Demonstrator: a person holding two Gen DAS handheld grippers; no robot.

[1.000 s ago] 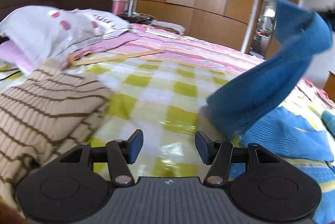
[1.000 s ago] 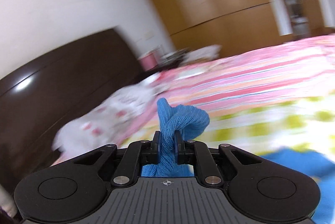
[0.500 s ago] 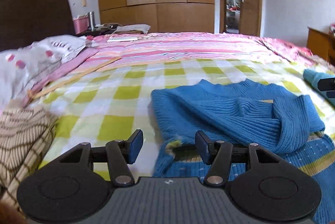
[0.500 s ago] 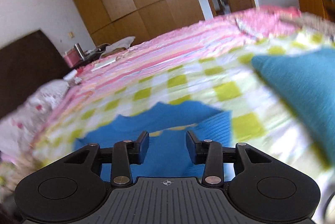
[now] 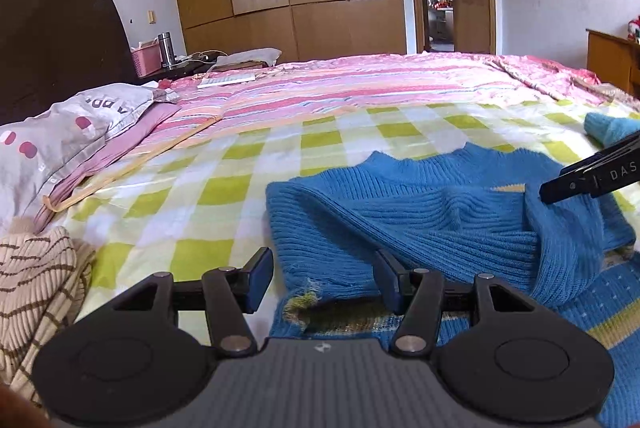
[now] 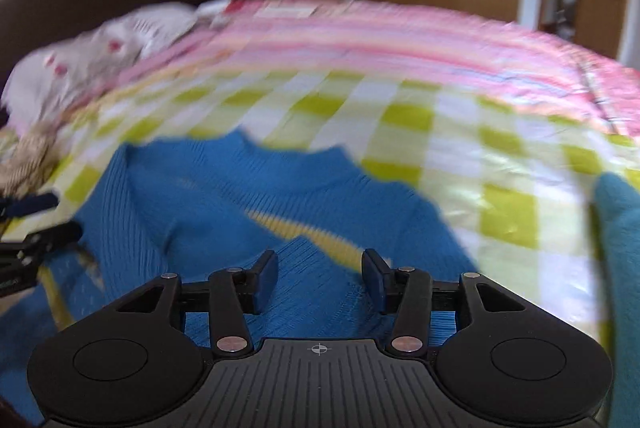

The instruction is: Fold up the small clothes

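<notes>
The blue sweater lies on the checked bedspread, lower right of the left wrist view, one sleeve folded across its body. The left gripper stands about half open at the bottom centre, with the sweater's frayed lower corner between its fingers; the pads do not press on it. The right gripper sits at the bottom centre of its own view over the sweater's middle. Its jaws have just been opening, and nothing is clamped between them. That view is blurred, so whether its fingertips touch the knit cannot be told. A striped beige garment lies at lower left, a pillow at mid left.
</notes>
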